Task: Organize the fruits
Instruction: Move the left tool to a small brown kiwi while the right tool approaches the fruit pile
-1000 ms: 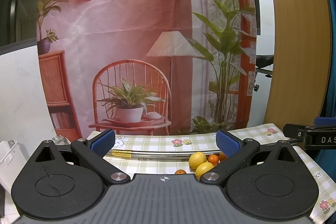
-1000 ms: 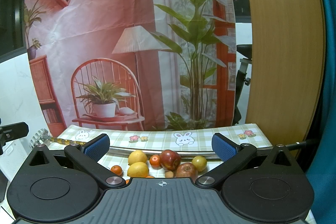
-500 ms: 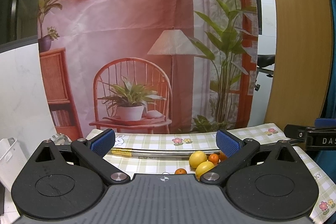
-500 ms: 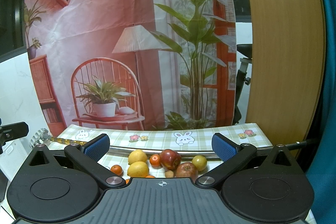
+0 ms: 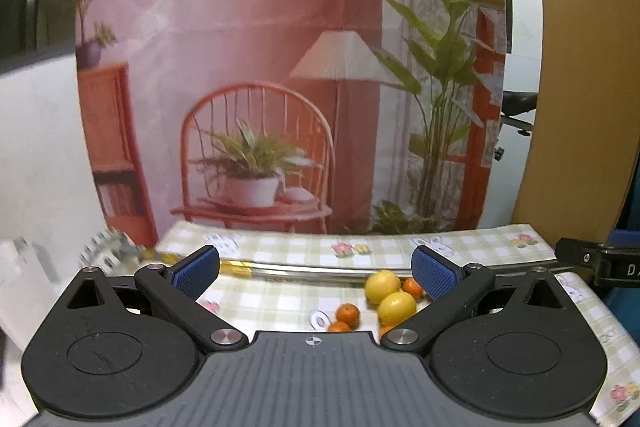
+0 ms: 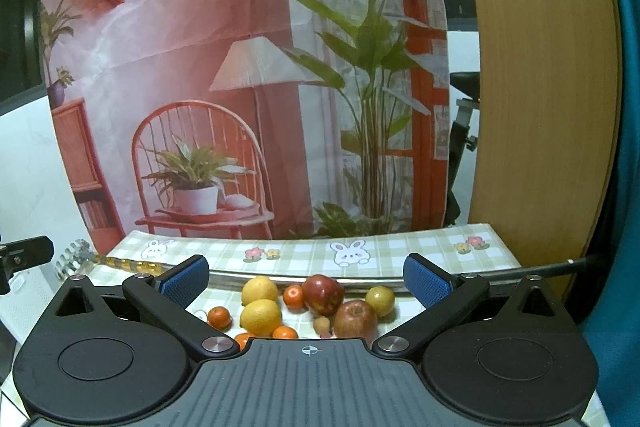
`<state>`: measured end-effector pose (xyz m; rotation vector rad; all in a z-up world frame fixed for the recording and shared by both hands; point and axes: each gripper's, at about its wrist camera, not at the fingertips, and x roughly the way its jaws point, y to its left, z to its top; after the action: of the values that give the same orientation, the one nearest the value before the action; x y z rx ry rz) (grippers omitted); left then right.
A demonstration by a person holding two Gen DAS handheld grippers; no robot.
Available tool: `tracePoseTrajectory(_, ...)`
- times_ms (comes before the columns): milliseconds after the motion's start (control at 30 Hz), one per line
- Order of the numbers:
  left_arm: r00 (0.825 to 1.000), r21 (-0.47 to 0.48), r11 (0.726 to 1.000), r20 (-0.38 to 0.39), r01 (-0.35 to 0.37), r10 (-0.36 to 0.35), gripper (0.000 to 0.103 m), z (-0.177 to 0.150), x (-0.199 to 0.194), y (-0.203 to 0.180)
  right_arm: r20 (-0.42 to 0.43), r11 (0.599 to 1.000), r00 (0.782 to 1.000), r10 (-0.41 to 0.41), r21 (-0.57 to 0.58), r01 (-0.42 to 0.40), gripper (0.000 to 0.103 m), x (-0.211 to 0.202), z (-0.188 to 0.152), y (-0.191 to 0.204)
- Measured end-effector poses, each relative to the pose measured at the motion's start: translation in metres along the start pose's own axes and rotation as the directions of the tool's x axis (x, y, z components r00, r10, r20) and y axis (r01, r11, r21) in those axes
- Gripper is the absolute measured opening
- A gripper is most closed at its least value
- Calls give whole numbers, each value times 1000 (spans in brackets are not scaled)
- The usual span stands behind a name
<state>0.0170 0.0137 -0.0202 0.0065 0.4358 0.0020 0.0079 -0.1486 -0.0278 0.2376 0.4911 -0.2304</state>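
Left gripper (image 5: pixel 314 269): I am holding it above the near side of the desk (image 5: pixel 280 303), its fingers (image 5: pixel 196 271) spread wide apart and gripping nothing.
Rod (image 6: pixel 280 277): I am seeing a metal bar lying across the checked cloth (image 6: pixel 400 251), behind the fruit.
Fruit pile: I am looking at two lemons (image 6: pixel 261 315), one behind the other, with small oranges (image 6: pixel 219 317) just left of and in front of them, two red apples (image 6: pixel 354 319) to their right, and a yellow-green fruit (image 6: pixel 380 301) furthest right.
Right gripper (image 6: pixel 306 281): I am keeping it pointed at the pile, its fingers (image 6: pixel 426 281) wide apart and empty, the fruit lying loose between them in the right wrist view.
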Motion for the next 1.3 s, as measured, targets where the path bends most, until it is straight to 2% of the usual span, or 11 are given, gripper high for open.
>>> tracePoseTrajectory(200,998,-22,1000,-62,-3,1,102,-12,27,10,-34,1000,999,-2,10,3,103,20,-5,-15)
tracePoseTrajectory(367,994,-39,999,-106,30,-34,101,-23,51,16,-61,998,997,37,58,-34,103,41,-15,-31)
tracePoseTrajectory(500,979,-19,999,-195,51,-54,91,-34,83,16,-80,998,996,41,43,-38,103,59,-21,-35)
tracePoseTrajectory(600,956,-54,995,-275,88,-100,82,-43,109,20,-97,999,995,35,21,-33,103,72,-26,-37)
tracePoseTrajectory(700,922,-134,983,-350,124,-163,70,-55,137,26,-112,1000,993,24,10,-23,103,83,-29,-39)
tracePoseTrajectory(767,896,-185,972,-394,141,-205,59,-64,156,28,-124,1000,992,14,5,-13,103,90,-32,-41)
tracePoseTrajectory(833,856,-261,954,-449,148,-256,51,-73,176,31,-135,1000,991,5,3,-4,103,97,-35,-45)
tracePoseTrajectory(900,819,-327,934,-490,143,-297,47,-84,195,32,-148,1000,989,-1,4,2,103,105,-39,-47)
tracePoseTrajectory(1033,777,-367,923,-545,116,-315,46,-98,222,29,-169,1000,986,-14,7,15,103,118,-46,-54)
tracePoseTrajectory(1133,757,-411,907,-562,92,-332,46,-104,236,29,-192,999,981,-21,21,25,103,127,-52,-59)
tracePoseTrajectory(1300,747,-445,894,-574,61,-336,45,-104,251,25,-215,998,976,-20,56,33,103,137,-57,-68)
